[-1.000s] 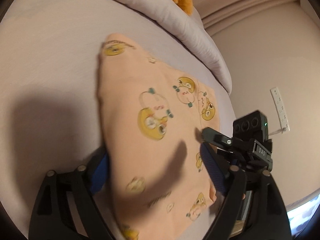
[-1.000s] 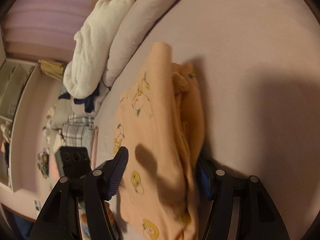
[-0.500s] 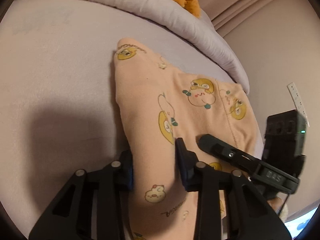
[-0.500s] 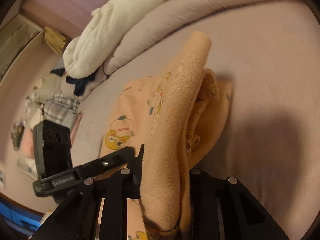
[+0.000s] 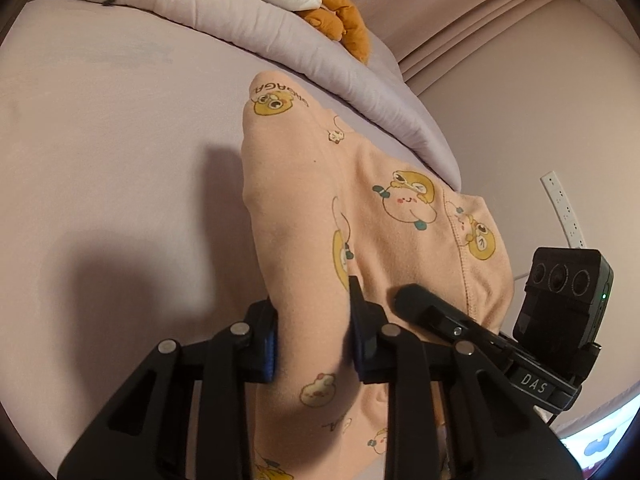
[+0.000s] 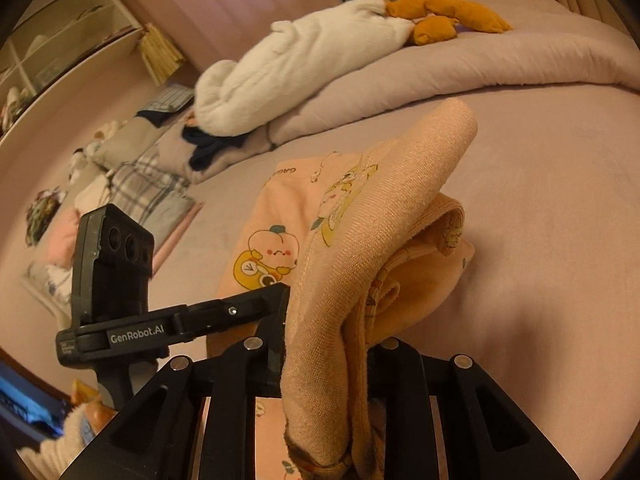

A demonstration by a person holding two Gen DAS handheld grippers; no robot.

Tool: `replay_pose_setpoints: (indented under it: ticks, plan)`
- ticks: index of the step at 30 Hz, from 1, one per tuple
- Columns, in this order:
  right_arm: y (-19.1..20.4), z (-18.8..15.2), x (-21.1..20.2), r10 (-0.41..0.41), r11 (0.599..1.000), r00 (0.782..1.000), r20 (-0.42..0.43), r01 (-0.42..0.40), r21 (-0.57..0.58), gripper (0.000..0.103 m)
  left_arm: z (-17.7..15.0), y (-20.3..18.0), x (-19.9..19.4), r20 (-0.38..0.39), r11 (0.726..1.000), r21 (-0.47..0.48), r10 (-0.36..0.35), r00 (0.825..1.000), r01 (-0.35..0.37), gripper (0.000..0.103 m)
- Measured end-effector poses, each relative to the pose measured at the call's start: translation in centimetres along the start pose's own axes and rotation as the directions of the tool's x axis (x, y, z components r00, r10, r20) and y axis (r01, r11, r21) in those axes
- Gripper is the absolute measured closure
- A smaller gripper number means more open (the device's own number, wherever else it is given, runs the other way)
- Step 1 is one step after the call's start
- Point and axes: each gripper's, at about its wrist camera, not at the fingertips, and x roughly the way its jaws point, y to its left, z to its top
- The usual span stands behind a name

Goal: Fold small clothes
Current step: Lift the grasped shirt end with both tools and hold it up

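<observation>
A small peach garment [image 5: 400,216] printed with yellow cartoon animals lies on the pale bed sheet [image 5: 100,140]. Its near edge is lifted off the sheet. My left gripper [image 5: 312,320] has a fold of that edge pinched between its blue pads, and its jaws are still closing. In the right wrist view the same garment [image 6: 384,208] arches up as a thick folded roll, and my right gripper [image 6: 326,344] is shut on it. The two grippers sit side by side on the near edge, and each shows in the other's view.
A rolled lilac duvet [image 5: 280,32] runs along the far side of the bed, with a white and orange plush toy [image 6: 300,64] on it. Checked and dark clothes [image 6: 152,176] are heaped at the left. A white power strip [image 5: 564,208] hangs on the wall.
Both grippers went from wide open around the garment's near edge to shut on it. They have since lifted that edge up and carried it toward the far side.
</observation>
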Motion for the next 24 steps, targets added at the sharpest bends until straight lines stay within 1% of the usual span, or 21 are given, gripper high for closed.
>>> replay_pose_setpoints:
  ticks: [2, 7, 9, 10, 14, 18, 22, 24]
  plan:
    - [1.3, -0.9, -0.4, 0.003, 1.0, 1.0, -0.01, -0.003, -0.021, 0.079, -1.2, -0.5, -1.0, 0.003, 1.0, -0.001, 0.009, 1.0, -0.009, 0.077]
    - [4.1, -4.3, -1.2, 0.036, 0.998, 0.998, -0.054, -0.038, -0.04, 0.078, -5.6, -0.6, -4.0, 0.007, 0.999, -0.007, 0.033, 0.999, -0.033, 0.076]
    - [4.9, -5.4, -1.2, 0.049, 0.998, 0.996, -0.072, -0.052, -0.044, 0.078, -7.6, -0.3, -5.5, 0.009, 0.998, -0.005, 0.056, 0.998, -0.056, 0.076]
    - [5.5, -6.2, -1.2, 0.055, 0.997, 0.995, -0.083, -0.06, -0.052, 0.078, -8.2, -0.3, -6.0, 0.01, 0.998, -0.004, 0.064, 0.998, -0.064, 0.076]
    - [7.4, -7.9, -0.7, 0.083, 0.994, 0.99, -0.115, -0.091, -0.064, 0.078, -10.9, 0.1, -8.4, 0.018, 0.993, -0.005, 0.118, 0.993, -0.118, 0.076]
    - [9.6, -8.7, -0.1, 0.113, 0.989, 0.984, -0.136, -0.125, -0.081, 0.078, -12.8, 0.3, -10.7, 0.048, 0.987, 0.0, 0.161, 0.986, -0.162, 0.077]
    - [11.2, -9.2, 0.0, 0.13, 0.984, 0.981, -0.145, -0.146, -0.106, 0.078, -13.9, 1.2, -12.6, 0.076, 0.987, -0.039, 0.159, 0.984, -0.157, 0.077]
    - [12.0, -9.4, 0.0, 0.134, 0.981, 0.98, -0.146, -0.152, -0.12, 0.078, -13.8, 1.4, -13.3, 0.093, 0.987, -0.048, 0.157, 0.983, -0.153, 0.077]
